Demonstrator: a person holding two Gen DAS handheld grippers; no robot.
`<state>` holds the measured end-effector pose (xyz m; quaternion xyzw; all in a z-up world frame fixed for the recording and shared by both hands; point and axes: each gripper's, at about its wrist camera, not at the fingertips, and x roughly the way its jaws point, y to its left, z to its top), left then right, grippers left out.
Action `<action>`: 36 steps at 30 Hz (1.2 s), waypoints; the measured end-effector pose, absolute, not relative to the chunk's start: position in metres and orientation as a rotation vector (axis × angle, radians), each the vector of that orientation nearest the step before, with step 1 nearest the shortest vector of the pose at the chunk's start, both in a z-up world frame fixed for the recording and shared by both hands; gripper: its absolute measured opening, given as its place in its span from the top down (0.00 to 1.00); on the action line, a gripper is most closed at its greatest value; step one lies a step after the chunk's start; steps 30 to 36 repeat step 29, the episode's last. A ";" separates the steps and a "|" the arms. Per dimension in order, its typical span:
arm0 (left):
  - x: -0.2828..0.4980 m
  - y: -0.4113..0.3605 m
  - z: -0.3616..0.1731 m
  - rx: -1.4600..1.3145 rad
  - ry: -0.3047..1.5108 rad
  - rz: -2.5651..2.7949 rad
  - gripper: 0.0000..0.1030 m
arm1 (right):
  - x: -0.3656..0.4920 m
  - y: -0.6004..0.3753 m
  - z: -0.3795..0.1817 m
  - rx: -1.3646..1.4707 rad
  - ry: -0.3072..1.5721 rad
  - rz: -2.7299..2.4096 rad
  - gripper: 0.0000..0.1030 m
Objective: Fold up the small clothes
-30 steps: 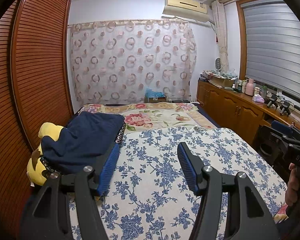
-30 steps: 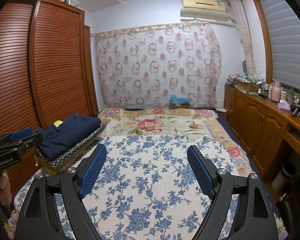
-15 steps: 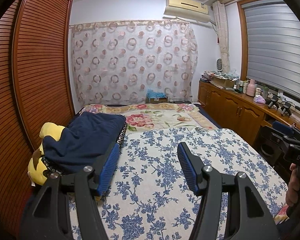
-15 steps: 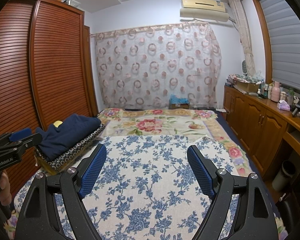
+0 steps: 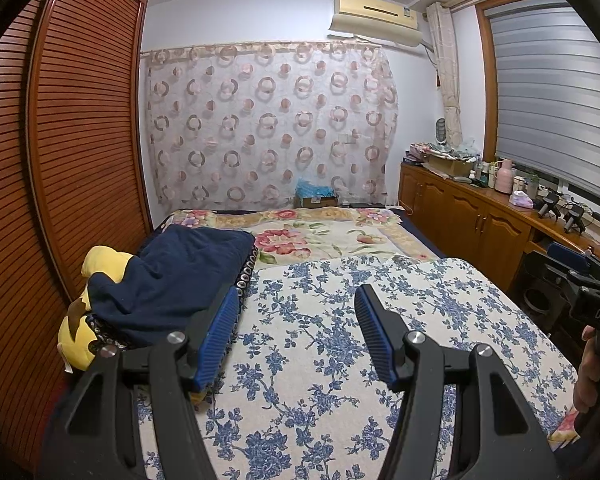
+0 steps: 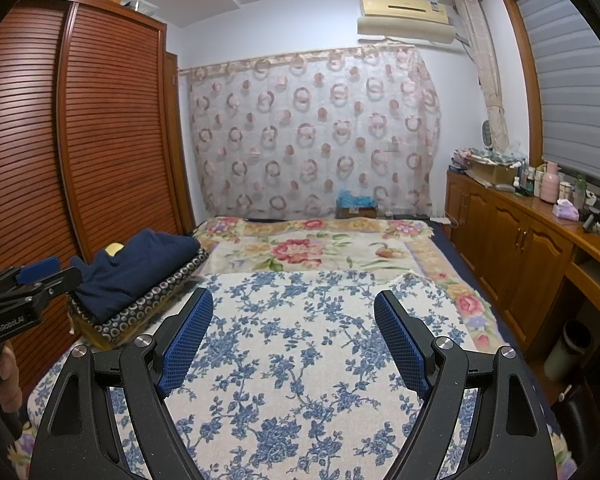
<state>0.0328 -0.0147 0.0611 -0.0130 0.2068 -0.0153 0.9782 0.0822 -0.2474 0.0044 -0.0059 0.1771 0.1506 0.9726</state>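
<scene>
A dark navy garment (image 5: 172, 276) lies rumpled at the left side of the bed, on a dotted cloth and a yellow plush (image 5: 100, 264); the right wrist view shows the same navy garment (image 6: 136, 268) at the left. My left gripper (image 5: 297, 291) hovers open over the blue-flowered bedcover (image 5: 320, 340), just right of the pile, with nothing between its blue pads. My right gripper (image 6: 293, 295) is open wider over the same bedcover (image 6: 300, 360), also holding nothing. A hand (image 5: 592, 368) grips the right tool's handle at the frame edge.
A slatted wooden wardrobe (image 5: 80, 140) runs along the bed's left side. A wooden cabinet (image 5: 480, 224) cluttered with bottles lines the right wall, with a bin (image 6: 572, 348) beside it. A pink-flowered blanket (image 5: 320, 236) covers the bed's far half.
</scene>
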 end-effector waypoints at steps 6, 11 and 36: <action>0.033 -0.014 0.060 -0.025 0.416 -0.031 0.42 | 0.082 -0.248 0.004 -0.011 0.357 0.304 0.18; 0.033 -0.015 0.060 -0.025 0.416 -0.032 0.42 | 0.082 -0.247 0.004 -0.012 0.357 0.305 0.18; 0.032 -0.015 0.058 -0.027 0.415 -0.033 0.42 | 0.083 -0.246 0.003 -0.012 0.357 0.304 0.18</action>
